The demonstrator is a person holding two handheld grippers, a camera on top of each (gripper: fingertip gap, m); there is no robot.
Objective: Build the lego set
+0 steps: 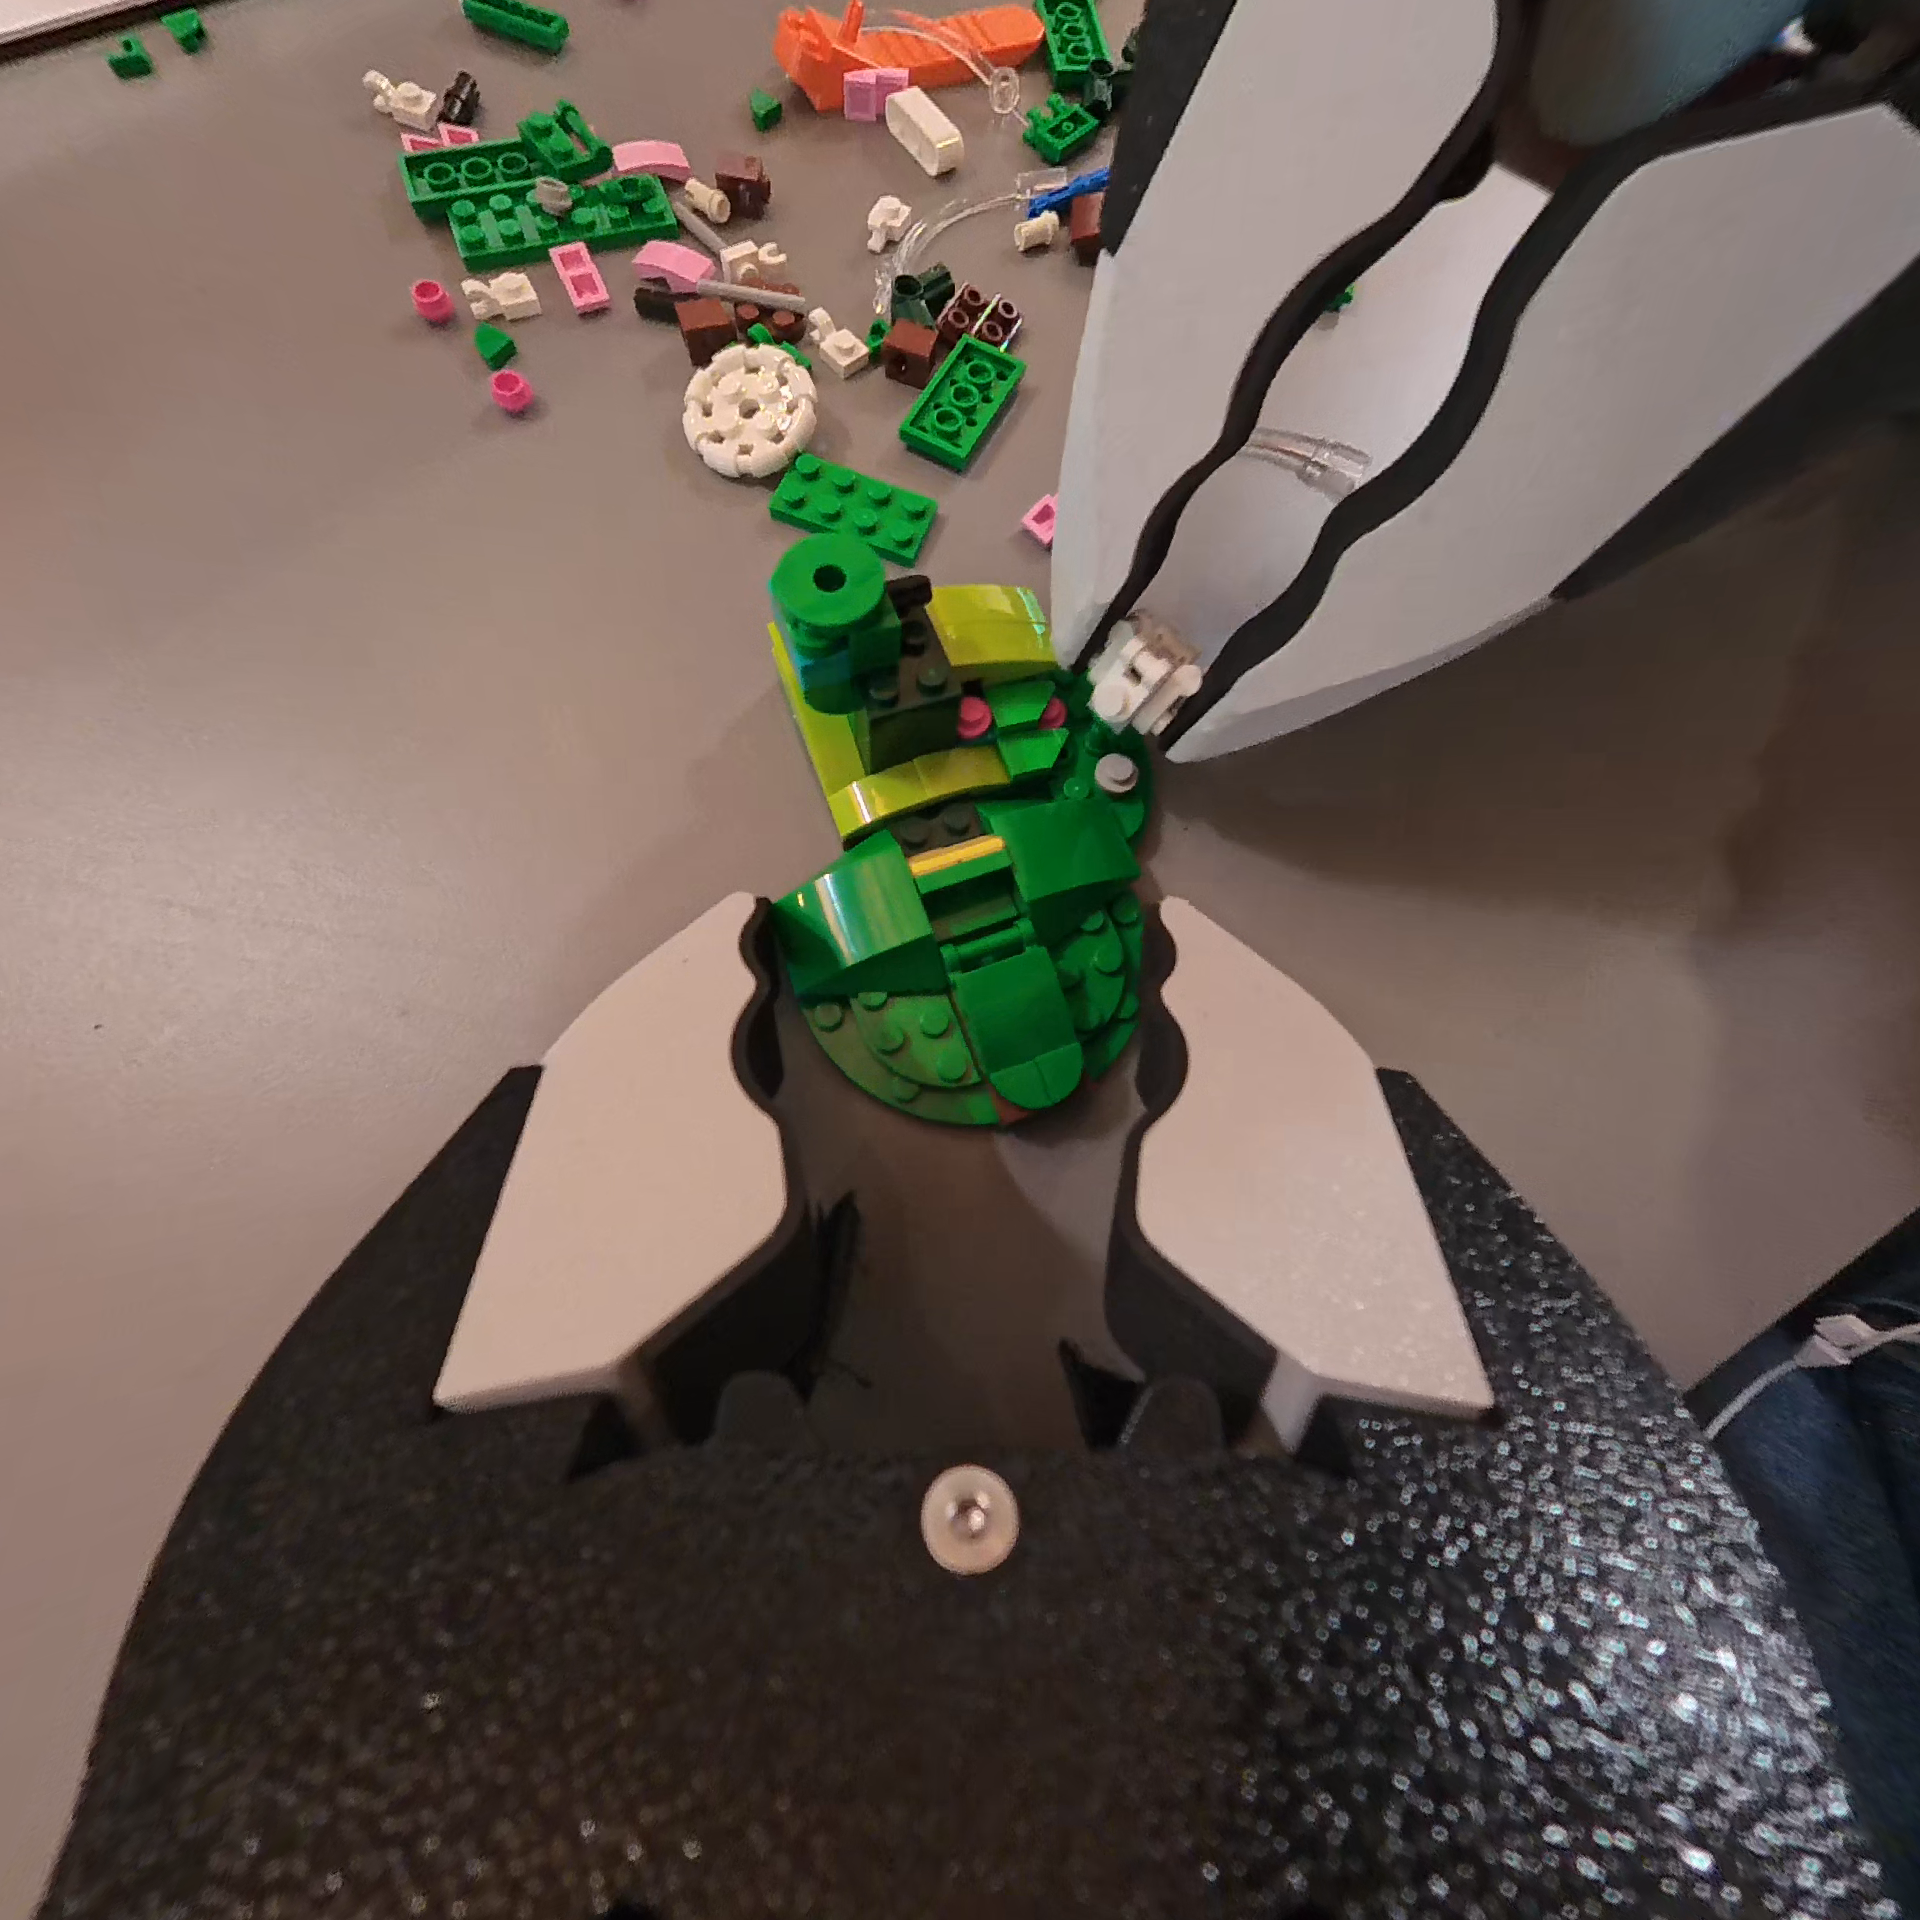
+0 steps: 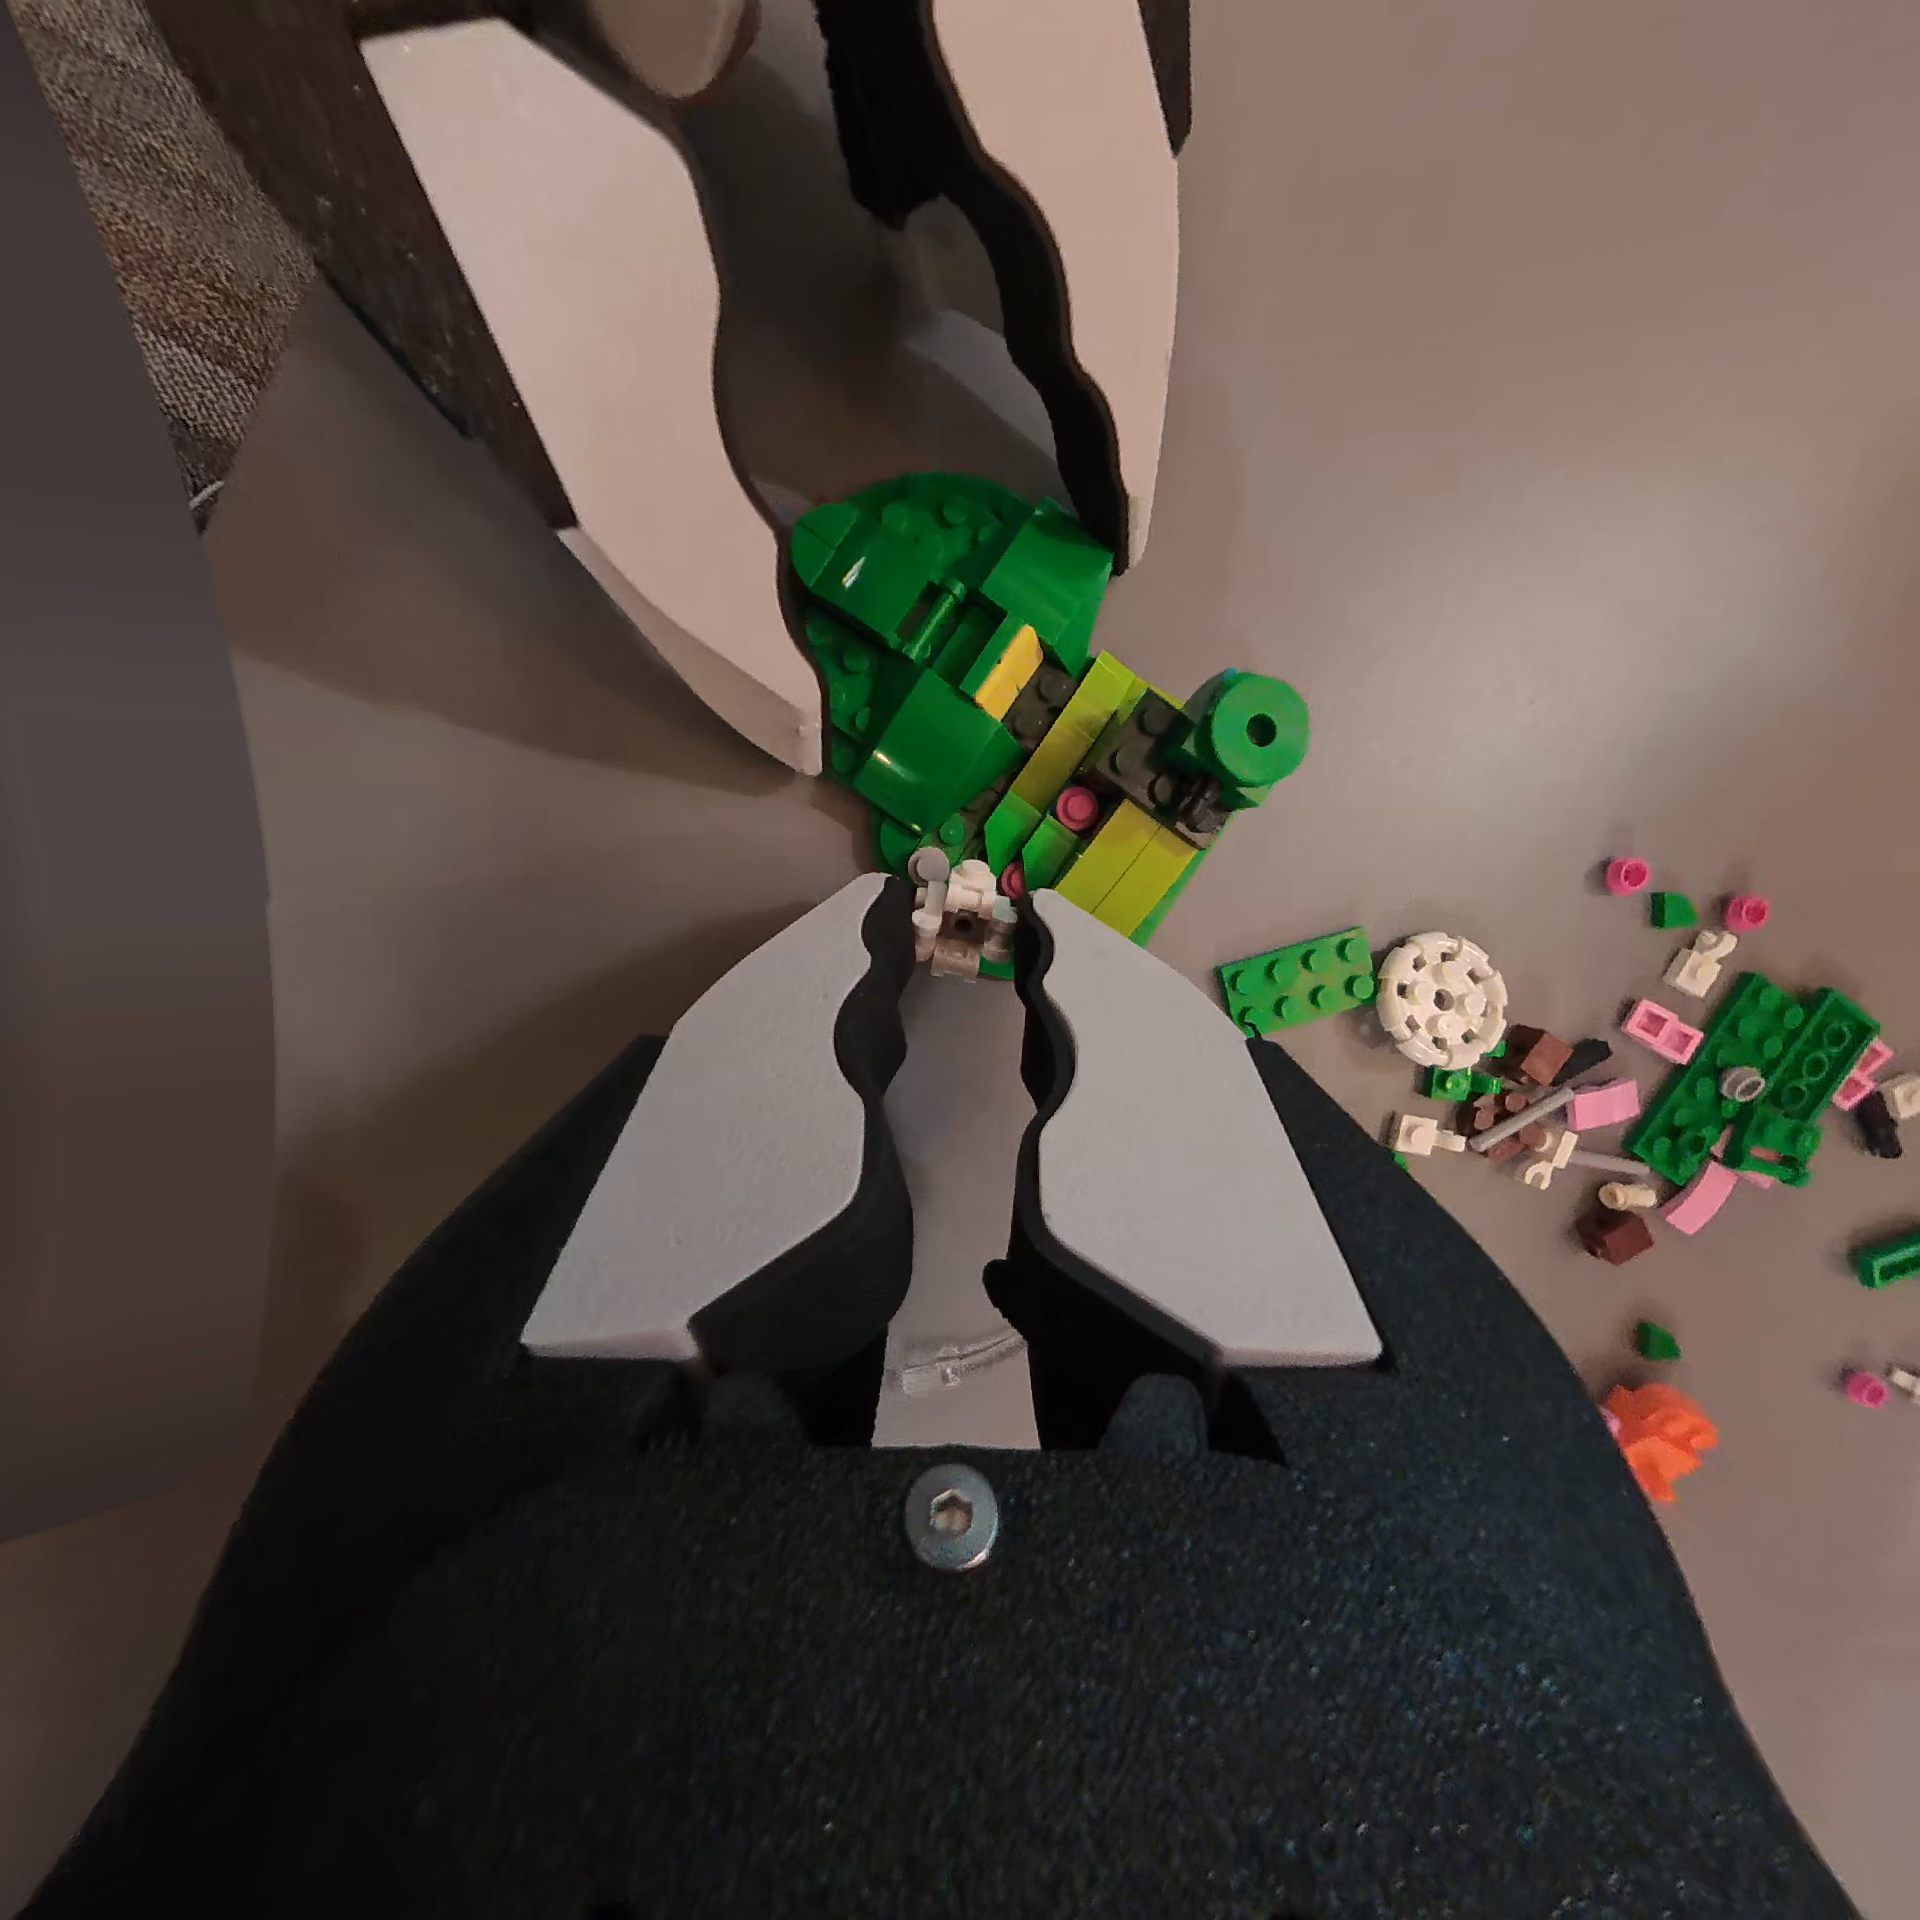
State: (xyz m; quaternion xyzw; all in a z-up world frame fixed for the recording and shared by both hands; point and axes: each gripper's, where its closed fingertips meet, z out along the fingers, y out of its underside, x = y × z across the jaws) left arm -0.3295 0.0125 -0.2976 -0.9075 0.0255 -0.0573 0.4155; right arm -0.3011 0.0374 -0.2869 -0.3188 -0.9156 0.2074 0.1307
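The green lego model (image 1: 956, 831) stood on the grey tabletop (image 1: 312, 779) and serves here as the reference landmark. It consisted of a round studded green base with curved green slopes, a lime-green section, two small magenta studs and a green cylinder (image 1: 826, 587) with a central hole on the side farthest from the left tongs.

The left tongs (image 1: 956, 935) were closed around the rounded green end of the model, one pad touching each side of the base. In the right wrist view the same tongs (image 2: 966, 644) gripped that end from the far side.

The right tongs (image 2: 961, 920) were closed on a small white and grey piece (image 2: 961, 925), held between the fingertips. This piece lay against the edge of the model, beside a grey stud (image 1: 1117, 771) on the base and near the magenta studs. In the left wrist view the right tongs (image 1: 1138, 675) entered from the upper right of the model, holding the piece (image 1: 1143, 670) at their tips.

Beyond the model, loose parts were scattered on the tabletop: a green plate (image 1: 854, 509) just beside the cylinder, a white round part (image 1: 746, 408) next to that plate, then more green plates, brown bricks, pink tiles and white clips. An orange part (image 1: 894, 52) lay farthest from the model.
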